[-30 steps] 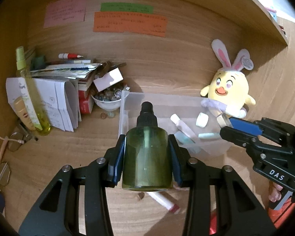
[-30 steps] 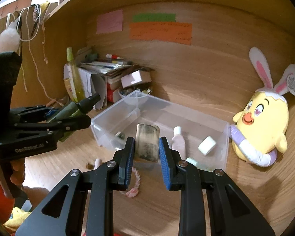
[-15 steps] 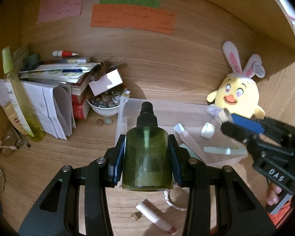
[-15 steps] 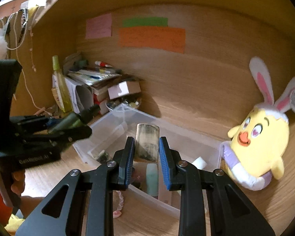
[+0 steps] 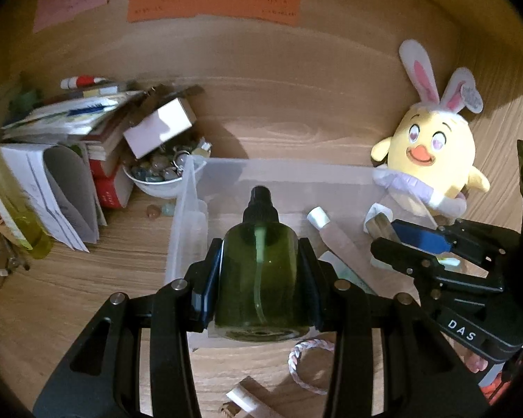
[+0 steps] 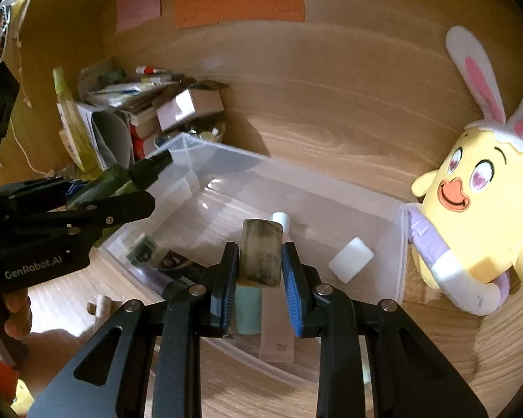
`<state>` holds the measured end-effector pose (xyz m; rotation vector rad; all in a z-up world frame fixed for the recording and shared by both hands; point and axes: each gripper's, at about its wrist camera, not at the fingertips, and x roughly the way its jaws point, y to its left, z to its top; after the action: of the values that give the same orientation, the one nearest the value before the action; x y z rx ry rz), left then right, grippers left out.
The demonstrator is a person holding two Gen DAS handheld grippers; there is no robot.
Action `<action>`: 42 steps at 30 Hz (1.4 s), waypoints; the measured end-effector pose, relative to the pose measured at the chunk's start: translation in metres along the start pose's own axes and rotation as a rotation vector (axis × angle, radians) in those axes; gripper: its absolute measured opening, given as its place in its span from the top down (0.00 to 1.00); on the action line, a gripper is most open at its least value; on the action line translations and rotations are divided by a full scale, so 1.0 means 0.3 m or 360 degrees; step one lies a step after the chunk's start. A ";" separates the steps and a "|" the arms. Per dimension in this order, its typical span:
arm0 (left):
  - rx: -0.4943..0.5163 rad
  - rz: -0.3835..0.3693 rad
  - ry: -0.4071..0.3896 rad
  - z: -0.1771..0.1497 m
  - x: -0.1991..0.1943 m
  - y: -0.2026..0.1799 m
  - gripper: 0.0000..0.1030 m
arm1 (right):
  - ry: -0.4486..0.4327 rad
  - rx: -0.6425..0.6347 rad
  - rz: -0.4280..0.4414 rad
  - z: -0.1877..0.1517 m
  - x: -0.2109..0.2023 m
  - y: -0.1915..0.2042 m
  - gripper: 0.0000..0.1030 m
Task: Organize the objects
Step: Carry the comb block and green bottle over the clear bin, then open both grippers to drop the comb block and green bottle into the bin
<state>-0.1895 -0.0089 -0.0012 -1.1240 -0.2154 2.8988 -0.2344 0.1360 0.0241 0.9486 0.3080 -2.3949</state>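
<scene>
Over the clear bin [image 5: 188,188], your left gripper [image 5: 261,271] clamps a green bottle [image 5: 261,278] & right gripper [image 6: 259,261] a brown block [image 6: 261,250], w/ both poised for dropping in.

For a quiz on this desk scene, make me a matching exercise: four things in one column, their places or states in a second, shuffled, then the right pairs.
Things
1. green spray bottle
2. brownish cylinder
3. white block
4. braided loop

Places or states
A. lies loose inside the clear bin
B. clamped in the right gripper
C. lies on the wooden desk, outside the bin
D. clamped in the left gripper

Pairs: 1-D, 2-B, 3-A, 4-C
</scene>
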 end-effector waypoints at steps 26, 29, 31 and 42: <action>-0.0020 -0.0033 -0.0057 -0.014 -0.039 0.002 0.34 | 0.0024 -0.0016 -0.0042 -0.007 0.027 0.017 0.61; -0.0020 -0.0036 -0.0075 -0.014 -0.069 0.001 0.32 | 0.0009 0.0000 -0.0031 0.002 0.010 0.012 0.52; -0.0015 -0.0036 -0.0083 -0.017 -0.090 -0.002 0.32 | -0.0012 0.0011 -0.0034 0.008 -0.008 0.009 0.44; 0.0069 0.0048 -0.0161 -0.050 -0.221 -0.004 0.19 | -0.0154 -0.0046 -0.0068 0.011 -0.144 0.058 0.26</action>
<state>-0.1304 -0.0109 0.0322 -0.9845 -0.1385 2.9744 -0.2001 0.1375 0.0559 0.8176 0.3287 -2.4597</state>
